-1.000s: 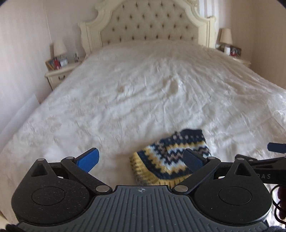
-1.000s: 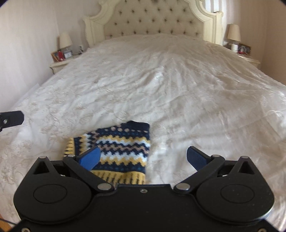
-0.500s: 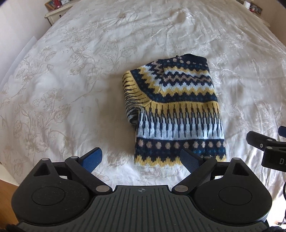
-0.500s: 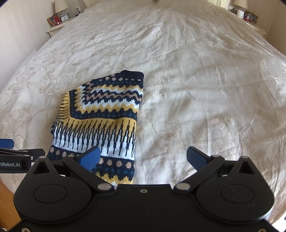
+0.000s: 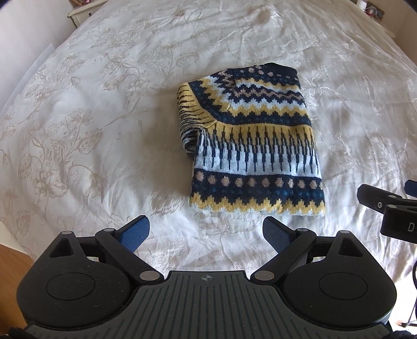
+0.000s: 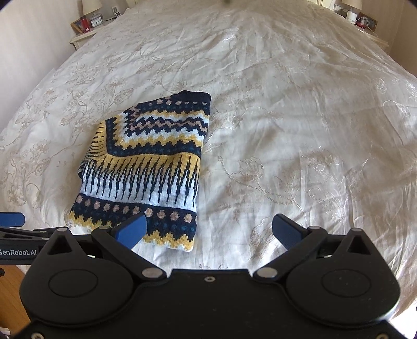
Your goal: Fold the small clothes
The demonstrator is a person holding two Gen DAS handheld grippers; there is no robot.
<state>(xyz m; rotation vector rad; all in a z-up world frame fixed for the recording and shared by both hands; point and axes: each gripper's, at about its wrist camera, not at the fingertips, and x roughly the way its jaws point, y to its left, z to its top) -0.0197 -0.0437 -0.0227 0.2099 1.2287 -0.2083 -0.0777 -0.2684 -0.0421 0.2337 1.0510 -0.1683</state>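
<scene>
Both views look forward and steeply down along gripper fingers onto the bed point(image 5: 104, 130), from close above its near end. In the left wrist view we see the sweater point(image 5: 255, 146) right of centre; in the right wrist view it point(image 6: 146, 167) lies left of centre. Both share the sweater, the surrounding bedspread and the far-left nightstand point(image 6: 83, 36). Each view catches the other gripper at its edge.

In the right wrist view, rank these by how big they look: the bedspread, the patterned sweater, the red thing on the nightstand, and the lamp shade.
Largest to smallest, as they look:
1. bedspread
2. patterned sweater
3. lamp shade and red thing: both tiny and far off, the shade cropped, so unranked.
</scene>
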